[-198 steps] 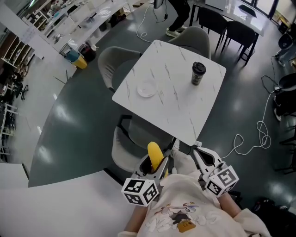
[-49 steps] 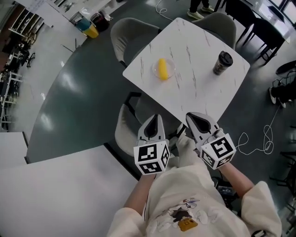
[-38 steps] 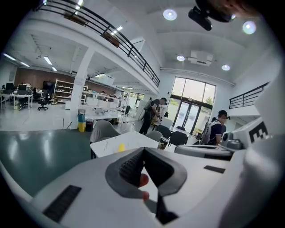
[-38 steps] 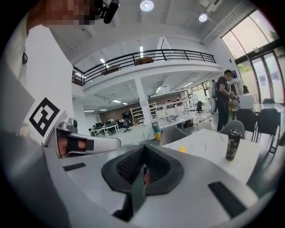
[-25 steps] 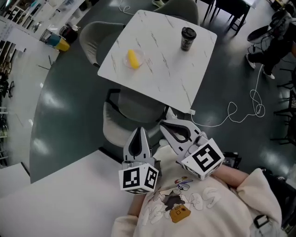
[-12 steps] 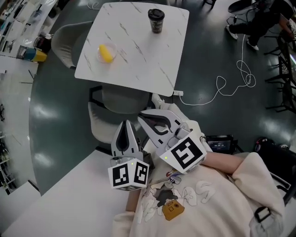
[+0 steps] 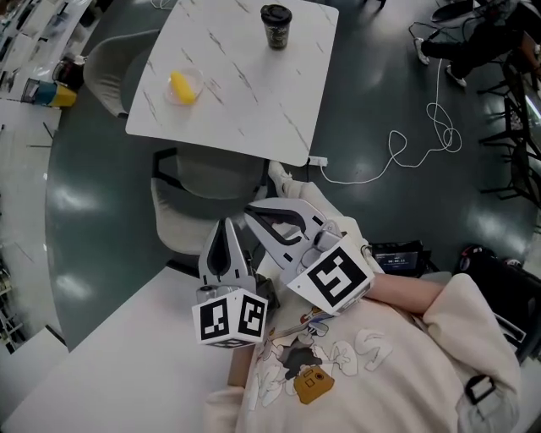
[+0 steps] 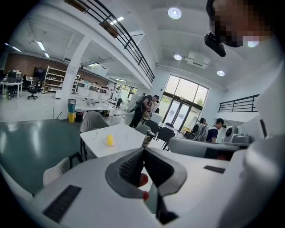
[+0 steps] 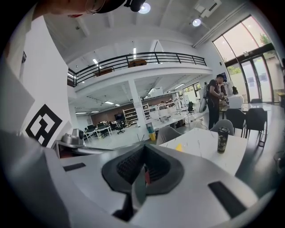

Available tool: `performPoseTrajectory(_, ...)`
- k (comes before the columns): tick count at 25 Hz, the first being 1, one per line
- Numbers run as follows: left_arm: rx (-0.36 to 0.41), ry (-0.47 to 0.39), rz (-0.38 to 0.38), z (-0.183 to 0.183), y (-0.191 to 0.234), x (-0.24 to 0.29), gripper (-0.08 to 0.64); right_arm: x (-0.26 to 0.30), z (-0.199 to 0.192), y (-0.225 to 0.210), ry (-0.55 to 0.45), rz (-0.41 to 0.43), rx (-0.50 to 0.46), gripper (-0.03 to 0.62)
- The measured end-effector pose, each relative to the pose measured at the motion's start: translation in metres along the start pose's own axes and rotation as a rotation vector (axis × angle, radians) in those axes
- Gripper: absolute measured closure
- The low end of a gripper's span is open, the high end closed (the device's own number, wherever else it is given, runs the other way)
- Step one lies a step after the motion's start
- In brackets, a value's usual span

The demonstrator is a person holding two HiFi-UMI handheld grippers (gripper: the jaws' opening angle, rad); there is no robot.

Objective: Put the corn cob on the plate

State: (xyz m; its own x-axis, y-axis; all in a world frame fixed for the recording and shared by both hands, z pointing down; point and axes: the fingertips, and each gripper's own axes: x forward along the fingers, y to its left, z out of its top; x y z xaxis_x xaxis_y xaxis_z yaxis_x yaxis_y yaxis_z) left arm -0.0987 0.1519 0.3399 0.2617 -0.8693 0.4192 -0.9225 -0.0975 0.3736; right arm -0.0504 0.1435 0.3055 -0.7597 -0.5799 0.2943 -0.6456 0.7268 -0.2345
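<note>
Look to the far left part of the white marbled counter [image 7: 254, 93] for the corn cob [image 7: 179, 85], lying on the small pale plate [image 7: 198, 79]. Judging by that, count the task as good as done. Confirm from the left gripper view, with the same yellow corn cob [image 8: 109, 140] sitting on the counter top beyond the tips. Check the right gripper view as well, showing the corn cob [image 9: 178, 147] only as a small yellow patch, too small for detail. Note the dark lidded cup [image 7: 275, 25] standing upright toward the counter's far right, well apart from the plate. Find both tongs drawn in close to the person's chest, well apart from the counter, near a grey chair [image 7: 203, 179] tucked at its near edge. Read the left tongs [image 7: 226, 224] as closed on nothing, ribbed pads meeting at the tips. Read the right tongs [image 7: 251, 211] the same way, pads together and empty. Expect the corn cob to handle as light and stiff, round enough to roll off a shallow plate under a nudge, with a bumpy kernel surface giving rubber pads decent bite. For any regrip, take hold across the middle of its length, jaws square to the long axis, squeezing only moderately to spare the kernels. Avoid the tapered ends, likely to squirt out. Mind the plate too: probably light, apt to slide on that smooth top.
</note>
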Motion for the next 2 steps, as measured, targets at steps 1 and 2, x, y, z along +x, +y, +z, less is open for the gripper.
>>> performPoseTrajectory(1, -0.007, 0.004, 0.003, -0.002, 0.0005, -0.0002, 0.552, -0.0002, -0.0014, 0.0, 0.0, 0.001, 0.001, 0.588)
performPoseTrajectory(2, -0.014, 0.007, 0.005, -0.004, 0.001, -0.0005, 0.552, -0.0005, -0.003, 0.0001, 0.001, 0.002, 0.002, 0.587)
